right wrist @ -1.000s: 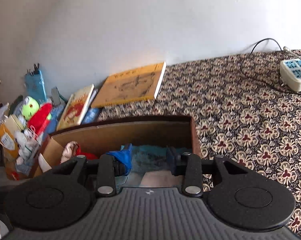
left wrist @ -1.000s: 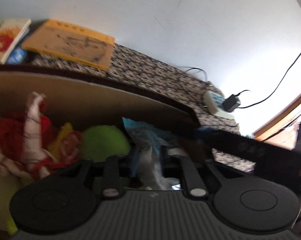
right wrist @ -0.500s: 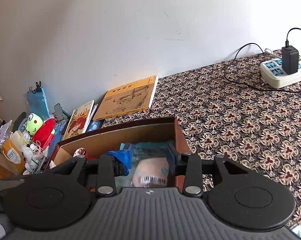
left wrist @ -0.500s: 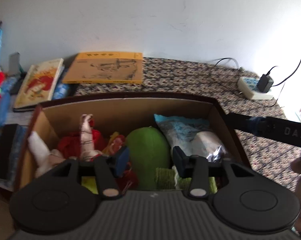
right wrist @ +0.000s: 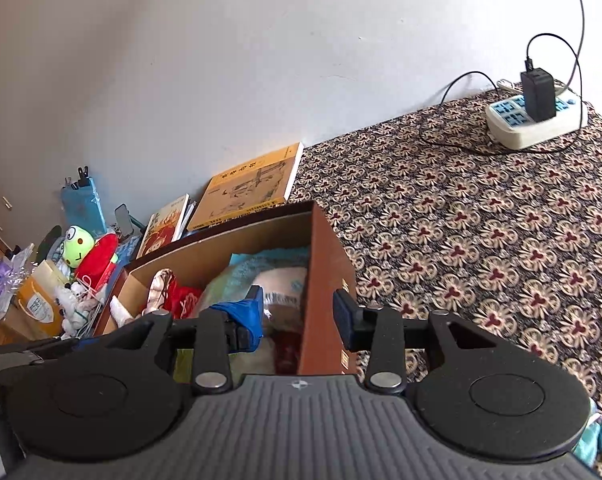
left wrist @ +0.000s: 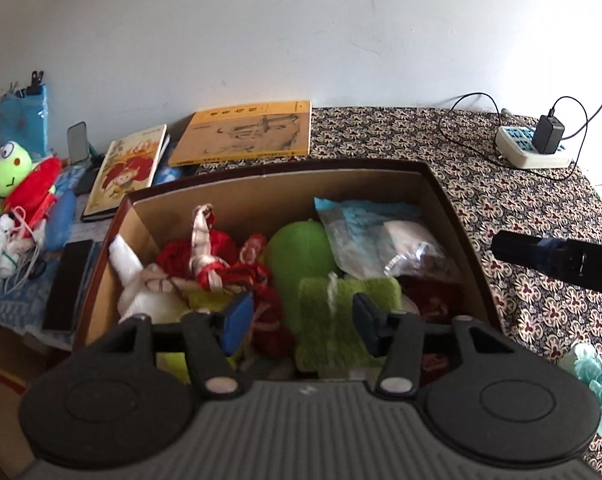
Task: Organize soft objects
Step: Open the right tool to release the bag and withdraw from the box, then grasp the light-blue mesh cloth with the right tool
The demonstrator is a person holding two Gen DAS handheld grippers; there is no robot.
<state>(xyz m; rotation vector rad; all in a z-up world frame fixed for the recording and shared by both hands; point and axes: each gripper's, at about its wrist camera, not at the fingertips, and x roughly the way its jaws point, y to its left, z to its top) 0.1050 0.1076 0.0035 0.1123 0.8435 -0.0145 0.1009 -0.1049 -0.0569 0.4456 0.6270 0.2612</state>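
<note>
Left claw (left wrist: 301, 322) opened, empty; fuzzy towel (left wrist: 341, 312) below.

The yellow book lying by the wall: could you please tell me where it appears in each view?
Left wrist view: yellow book upper centre, just behind the cardboard box.
Right wrist view: yellow book centre-left, by the box's far corner.
Shared landmark: white power strip at the right.
</note>
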